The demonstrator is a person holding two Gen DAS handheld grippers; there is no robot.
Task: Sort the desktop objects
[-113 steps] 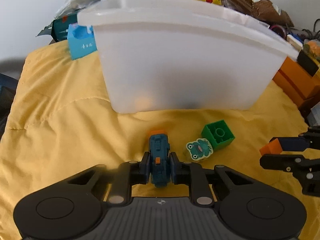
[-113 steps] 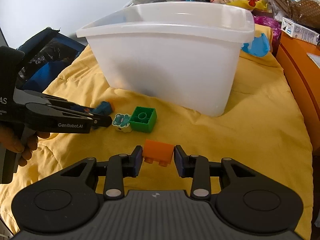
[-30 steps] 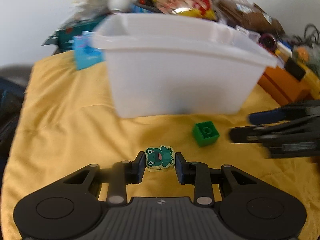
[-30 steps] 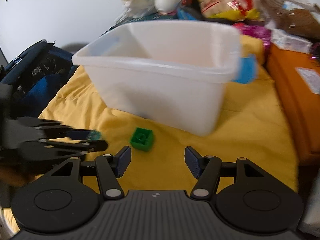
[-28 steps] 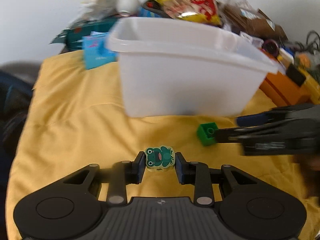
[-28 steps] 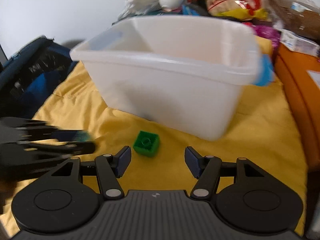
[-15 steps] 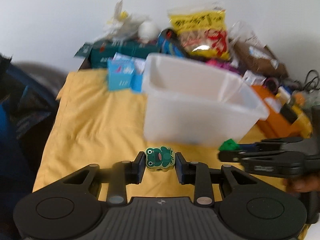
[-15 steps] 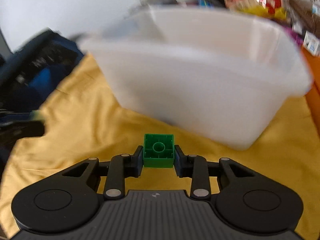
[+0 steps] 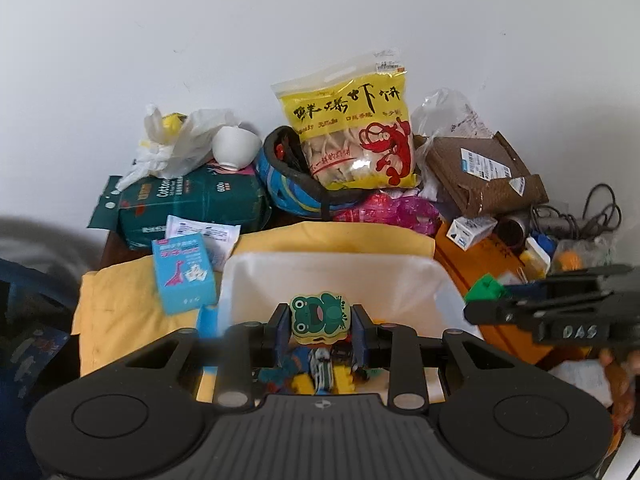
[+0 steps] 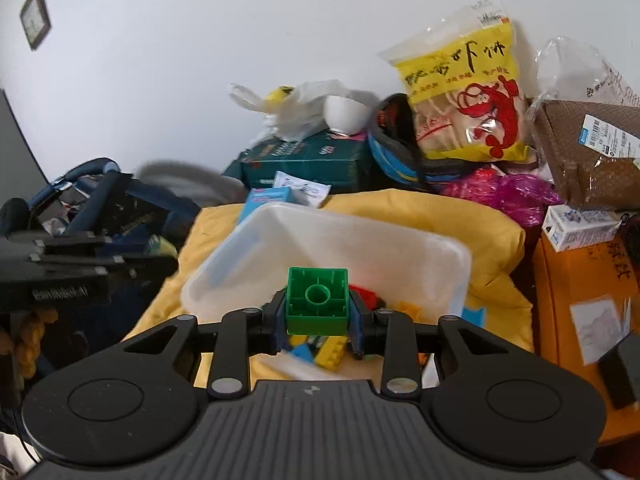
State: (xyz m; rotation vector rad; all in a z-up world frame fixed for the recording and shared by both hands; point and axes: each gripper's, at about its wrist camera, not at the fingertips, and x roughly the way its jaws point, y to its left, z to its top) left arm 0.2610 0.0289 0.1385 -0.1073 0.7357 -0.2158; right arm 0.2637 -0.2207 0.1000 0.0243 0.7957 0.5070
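Observation:
My left gripper (image 9: 319, 320) is shut on a frog-faced block (image 9: 319, 315) and holds it above the open white bin (image 9: 248, 280). My right gripper (image 10: 317, 312) is shut on a green brick (image 10: 317, 300) and holds it over the same bin (image 10: 420, 248). Several toy pieces (image 9: 316, 372) lie in the bin's bottom, also seen in the right wrist view (image 10: 332, 350). In the left wrist view the right gripper with the green brick (image 9: 486, 286) shows at the right. In the right wrist view the left gripper (image 10: 80, 264) shows at the left.
The bin stands on a yellow cloth (image 9: 120, 300). Behind it lie a blue card box (image 9: 182, 272), a green pack (image 9: 188, 204), a white bowl (image 9: 236, 146), a yellow snack bag (image 9: 352, 136) and a brown parcel (image 9: 480, 176). An orange box (image 10: 568, 300) is at the right.
Both grippers rose from the cloth to above the bin. The left one carried the frog block up; the right one closed on the green brick and lifted it.

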